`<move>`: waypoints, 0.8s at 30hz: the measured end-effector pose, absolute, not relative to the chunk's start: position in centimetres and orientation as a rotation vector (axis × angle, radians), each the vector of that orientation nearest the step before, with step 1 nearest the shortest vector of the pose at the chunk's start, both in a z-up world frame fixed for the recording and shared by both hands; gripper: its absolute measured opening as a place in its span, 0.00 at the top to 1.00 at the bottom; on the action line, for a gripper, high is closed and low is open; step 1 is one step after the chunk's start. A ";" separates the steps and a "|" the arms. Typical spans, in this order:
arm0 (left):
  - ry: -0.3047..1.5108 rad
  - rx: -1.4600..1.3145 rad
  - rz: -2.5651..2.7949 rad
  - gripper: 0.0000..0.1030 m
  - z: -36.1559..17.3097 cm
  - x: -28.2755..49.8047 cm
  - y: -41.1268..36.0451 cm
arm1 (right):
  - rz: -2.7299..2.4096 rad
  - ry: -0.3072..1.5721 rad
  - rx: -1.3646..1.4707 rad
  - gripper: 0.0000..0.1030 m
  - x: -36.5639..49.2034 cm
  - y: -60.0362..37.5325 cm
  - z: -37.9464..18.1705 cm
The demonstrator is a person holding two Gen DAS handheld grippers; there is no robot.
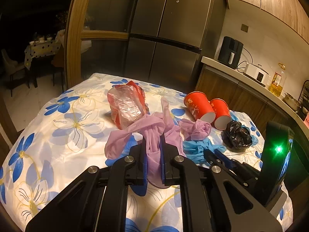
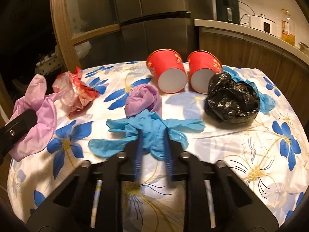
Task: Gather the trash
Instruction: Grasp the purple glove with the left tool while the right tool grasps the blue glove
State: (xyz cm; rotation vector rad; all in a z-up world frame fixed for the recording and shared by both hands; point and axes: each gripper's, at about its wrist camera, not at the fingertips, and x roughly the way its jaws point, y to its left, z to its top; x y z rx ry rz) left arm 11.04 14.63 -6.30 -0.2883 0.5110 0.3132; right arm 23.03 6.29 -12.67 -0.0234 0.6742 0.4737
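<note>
Right gripper (image 2: 152, 145) has its jaws pinched on a crumpled blue plastic glove (image 2: 146, 129) near the front edge of the flower-print tablecloth (image 2: 241, 154). Two red paper cups (image 2: 167, 71) lie tipped by the far edge, a crumpled black plastic bag (image 2: 233, 98) beside them.

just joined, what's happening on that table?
Trash pickup, both tools loaded. The left tool is shut on a pink plastic bag, and the right tool is clamped on a blue glove. Still lying on the floral tablecloth: two red paper cups on their sides, a crumpled black bag, a red-and-clear wrapper, a purple wad and another blue glove behind the black bag.
</note>
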 end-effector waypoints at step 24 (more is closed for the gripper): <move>0.465 -0.218 0.195 0.91 -4.0 11.0 6.9 | 0.337 0.460 0.054 0.97 16.7 -6.1 -6.0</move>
